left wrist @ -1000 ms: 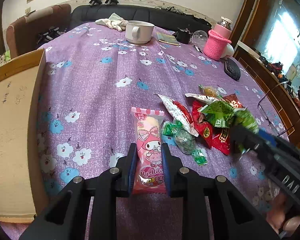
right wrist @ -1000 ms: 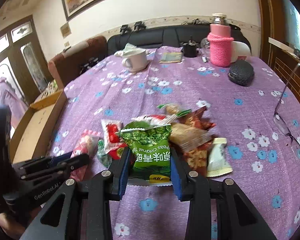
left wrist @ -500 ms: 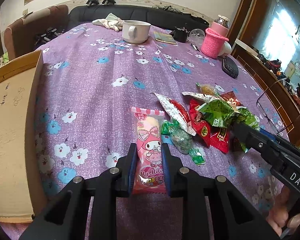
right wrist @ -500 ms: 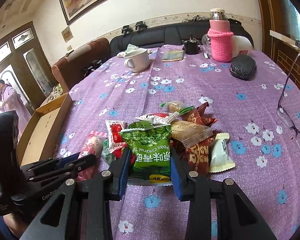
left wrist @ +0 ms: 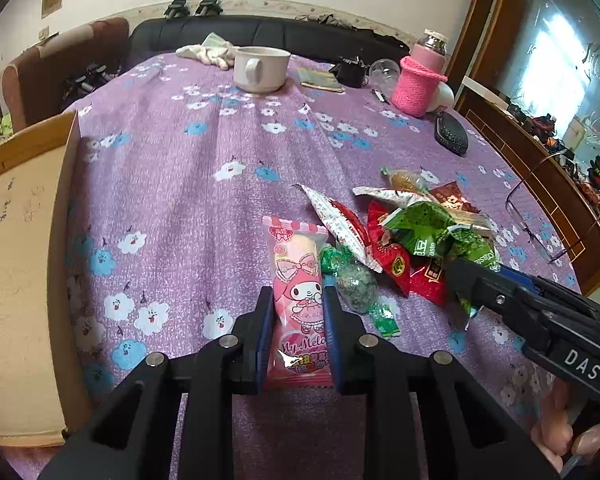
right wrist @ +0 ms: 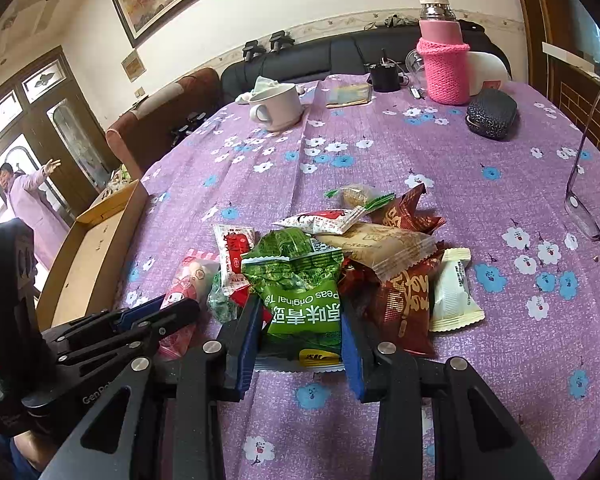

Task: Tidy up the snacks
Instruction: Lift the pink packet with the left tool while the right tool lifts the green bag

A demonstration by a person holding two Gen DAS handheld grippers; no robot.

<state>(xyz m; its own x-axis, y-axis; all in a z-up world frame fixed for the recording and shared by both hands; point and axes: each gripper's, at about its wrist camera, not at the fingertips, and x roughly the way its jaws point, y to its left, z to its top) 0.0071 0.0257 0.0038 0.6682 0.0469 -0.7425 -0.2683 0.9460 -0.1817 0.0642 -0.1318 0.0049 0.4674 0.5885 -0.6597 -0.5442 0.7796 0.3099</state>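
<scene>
The snack pile (right wrist: pixel 364 248) sits on the purple flowered table (left wrist: pixel 188 184), still heaped together near the front edge: red, brown, white and green wrappers overlapping one another. Two packets are in hand. The pink snack packet (left wrist: pixel 300 304) lies lengthwise between the blue pads of the left gripper (left wrist: pixel 296 332), which is clenched on its lower half; whether the packet's far end rests on the cloth or hangs just above it is hard to say from this angle. The green pea packet (right wrist: pixel 300 300) is pinched by the right gripper (right wrist: pixel 300 344) at its bottom edge, its top leaning against the rest of the heap.

To the left, at the table's edge, stands an open cardboard box (right wrist: pixel 96 256). The part of its floor that shows is bare, so by my reading no snack has gone in yet and the sorting is at its very start: two packets gripped, none delivered, roughly ten more waiting in the heap.

Farther back are a white mug (left wrist: pixel 260 68), a pink bottle (right wrist: pixel 444 64) and a dark case (right wrist: pixel 492 114), and glasses (right wrist: pixel 588 200) lie to the right, all well apart from the snacks.
</scene>
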